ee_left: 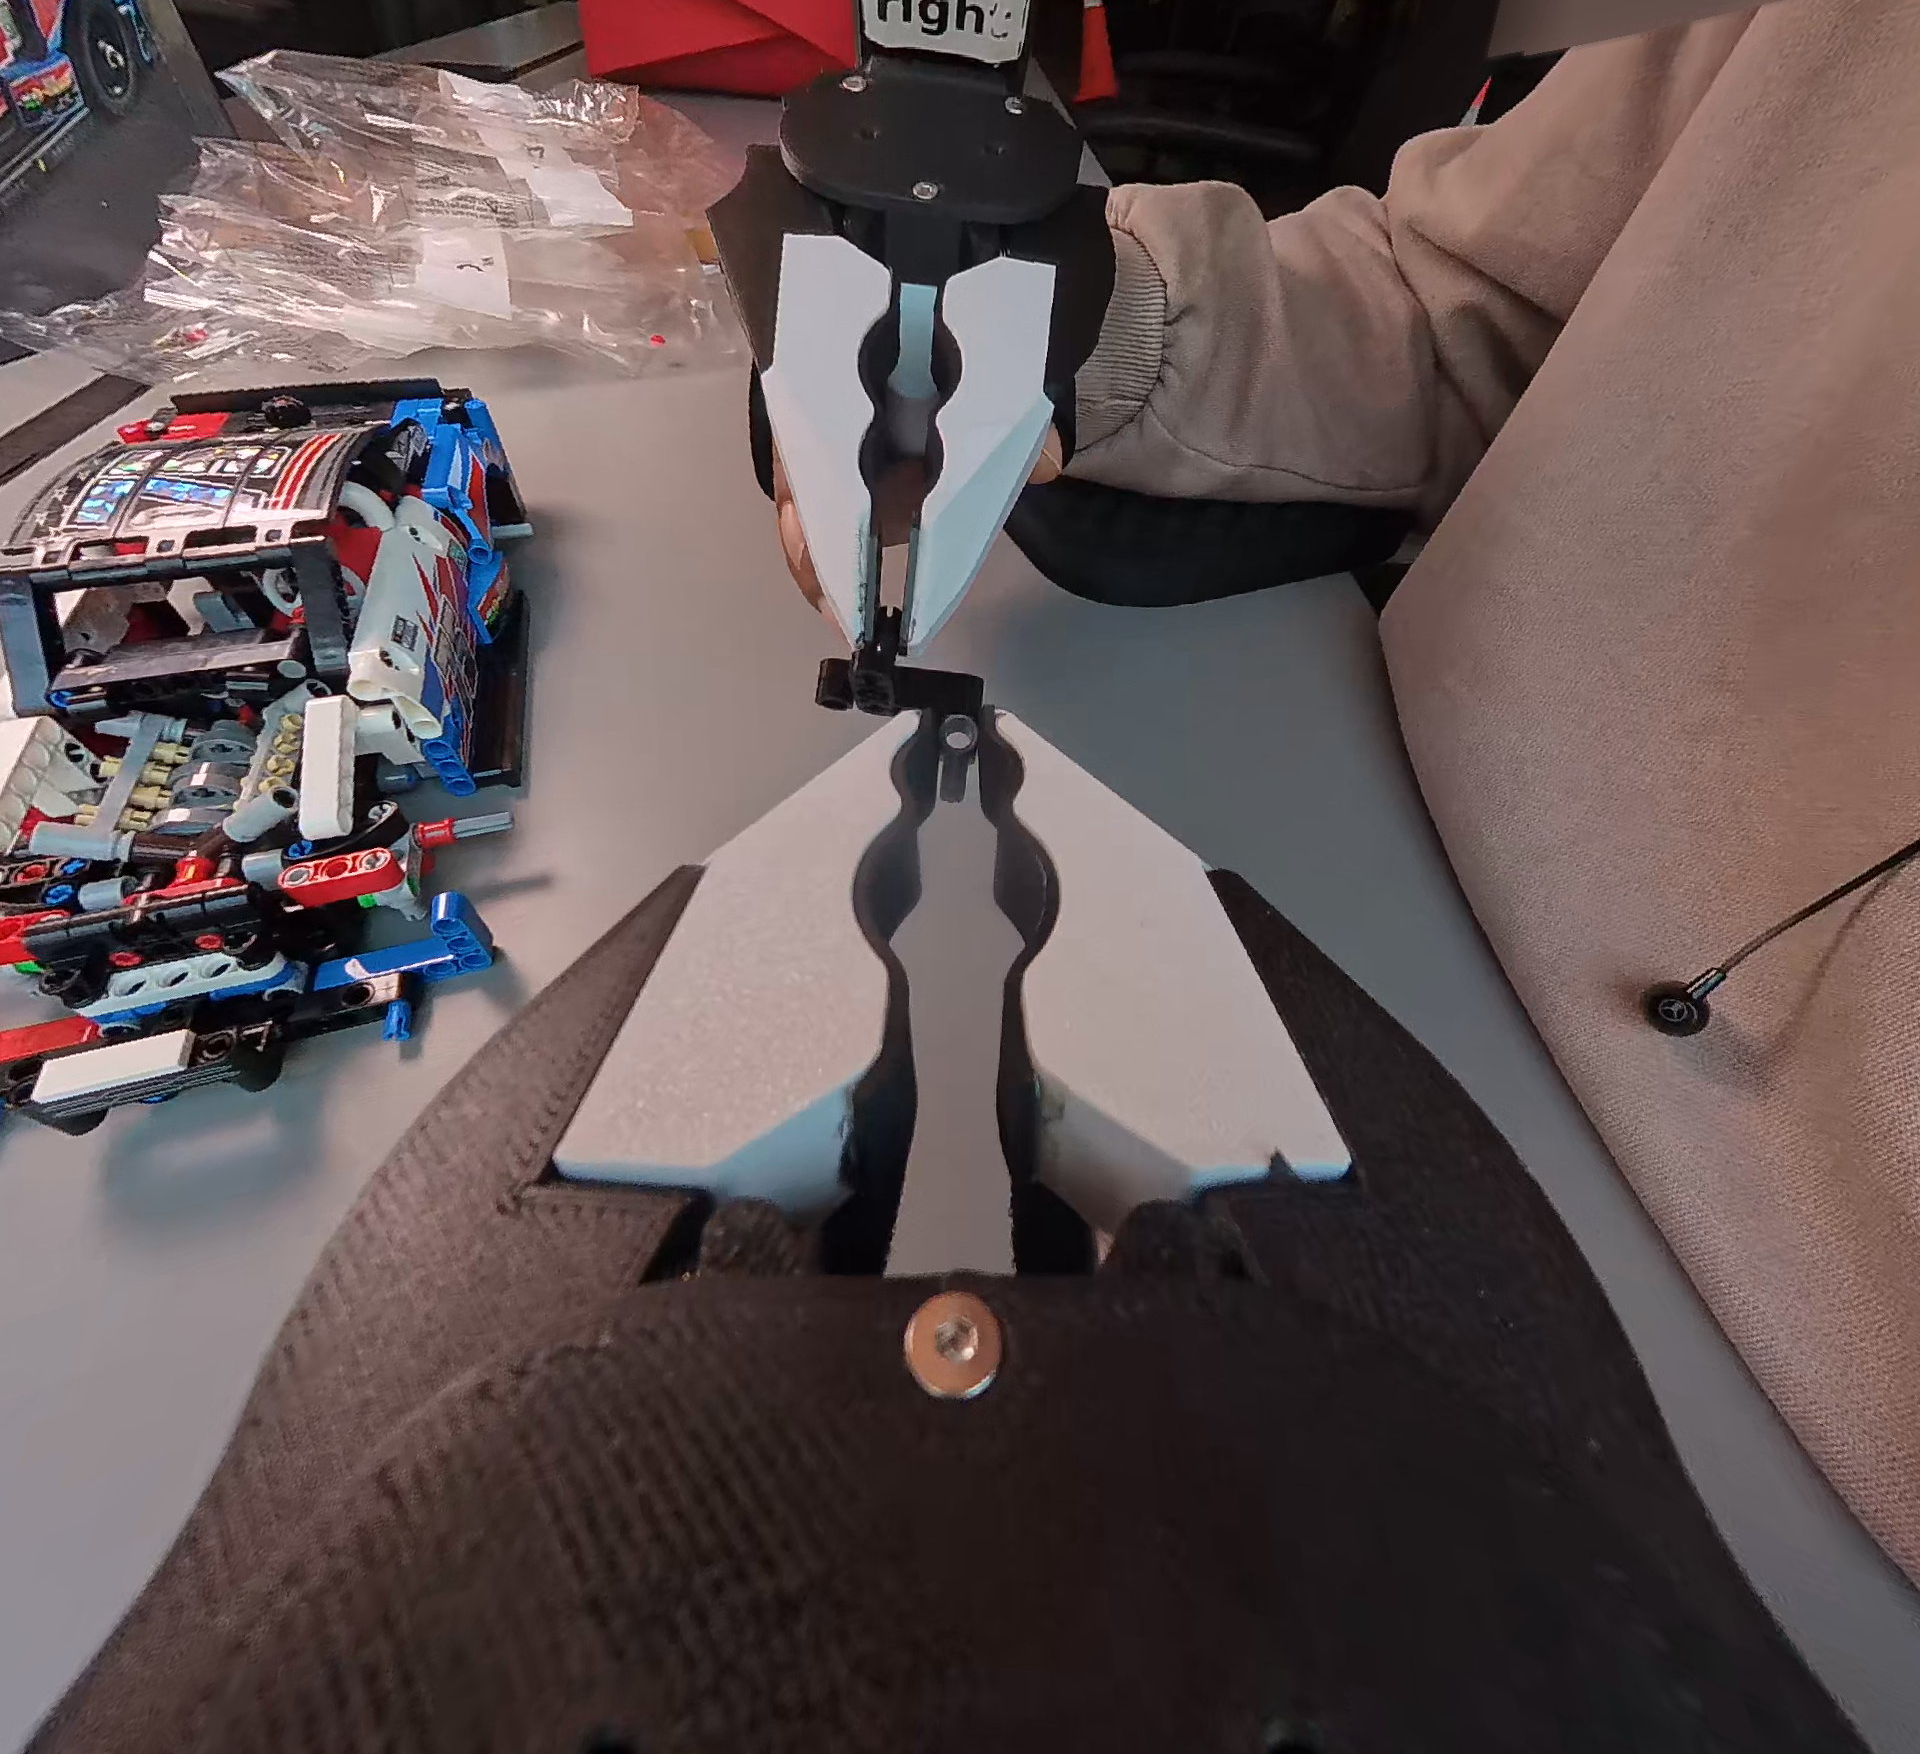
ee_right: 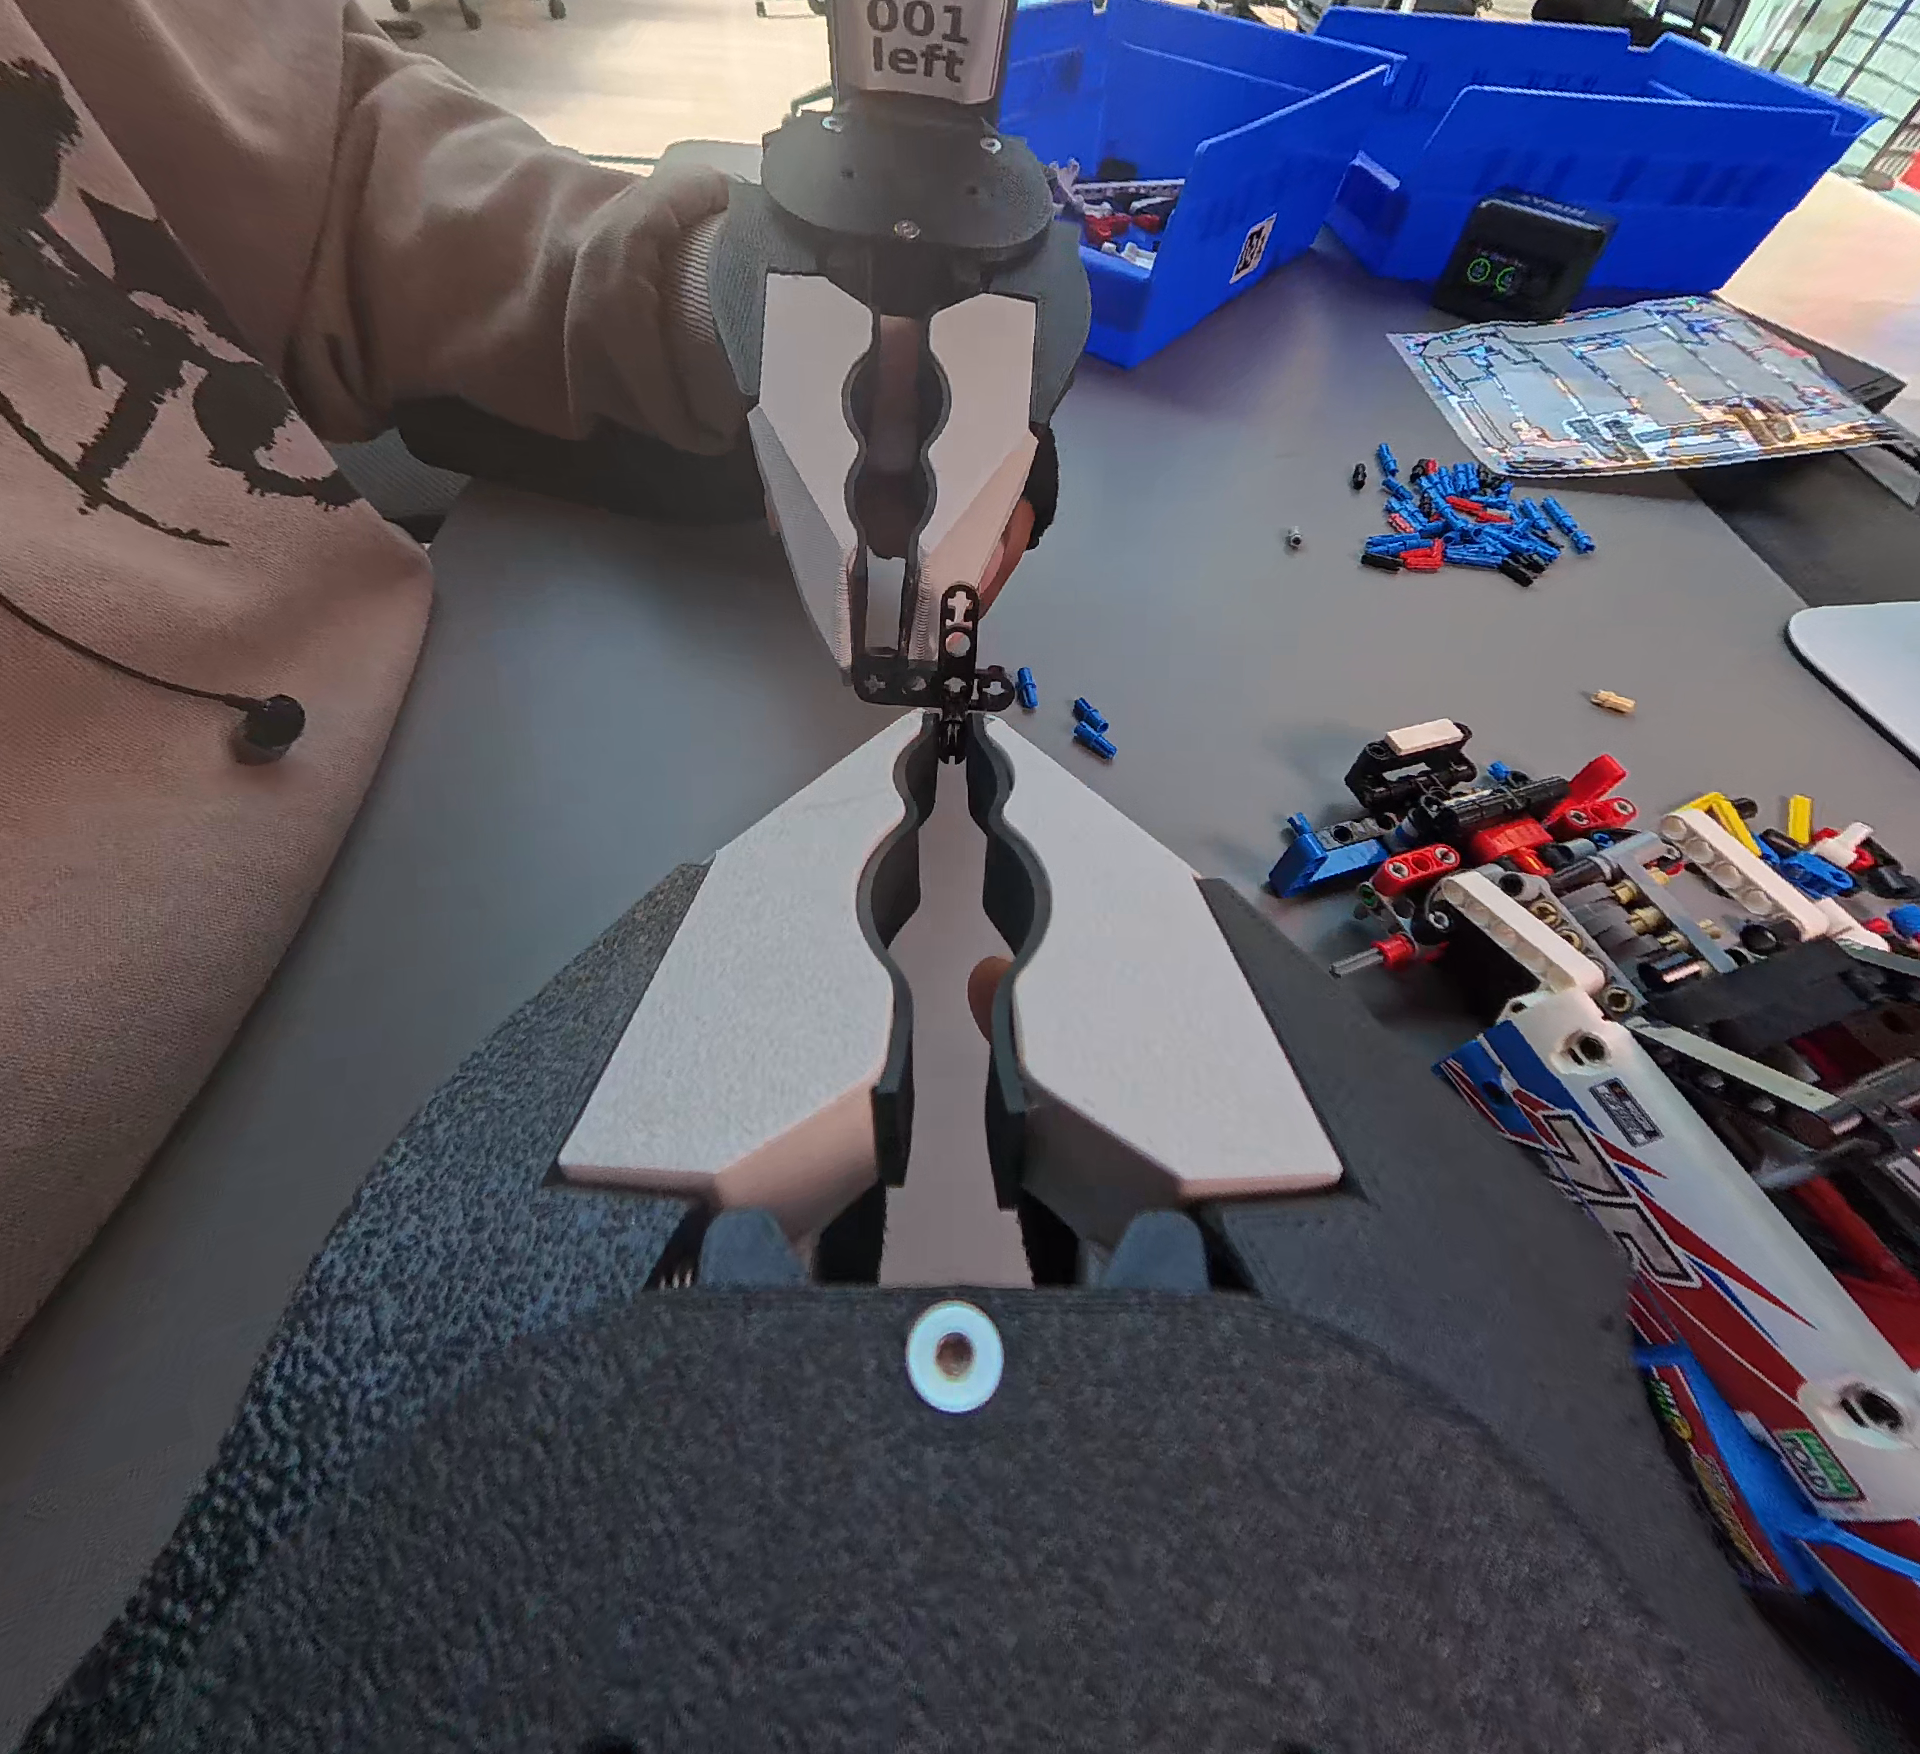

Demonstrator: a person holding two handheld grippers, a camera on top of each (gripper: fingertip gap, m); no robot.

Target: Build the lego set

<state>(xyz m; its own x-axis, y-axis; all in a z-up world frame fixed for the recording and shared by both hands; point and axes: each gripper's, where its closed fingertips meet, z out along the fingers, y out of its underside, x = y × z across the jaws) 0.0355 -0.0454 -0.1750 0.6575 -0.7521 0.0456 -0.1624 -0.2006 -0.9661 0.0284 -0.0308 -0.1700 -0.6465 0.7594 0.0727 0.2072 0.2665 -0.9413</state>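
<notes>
A small black Technic assembly (ee_left: 899,688) hangs in the air between my two grippers, which meet tip to tip above the grey table (ee_left: 665,1029). My left gripper (ee_left: 951,736) is shut on a thin black piece with a round hole (ee_left: 957,736) at one end of it. My right gripper (ee_right: 951,730) is shut on a short black piece (ee_right: 951,736) under the horizontal black beam (ee_right: 935,686). In the right wrist view the left gripper (ee_right: 883,660) comes from the top. In the left wrist view the right gripper (ee_left: 883,639) comes from the top.
The part-built race car (ee_left: 260,665) lies on the table; it also shows in the right wrist view (ee_right: 1662,1029). Nearby are plastic bags (ee_left: 395,218), blue bins (ee_right: 1195,166), a pile of blue pins (ee_right: 1475,525), a sticker sheet (ee_right: 1631,395) and a person's sleeve (ee_left: 1351,333). Only a small space, under 4 cm, lies between the two pairs of fingers. My right gripper's tips are some 15 cm from the part-built race car (ee_left: 260,665). It is also in sight in the right wrist view (ee_right: 1687,989).
</notes>
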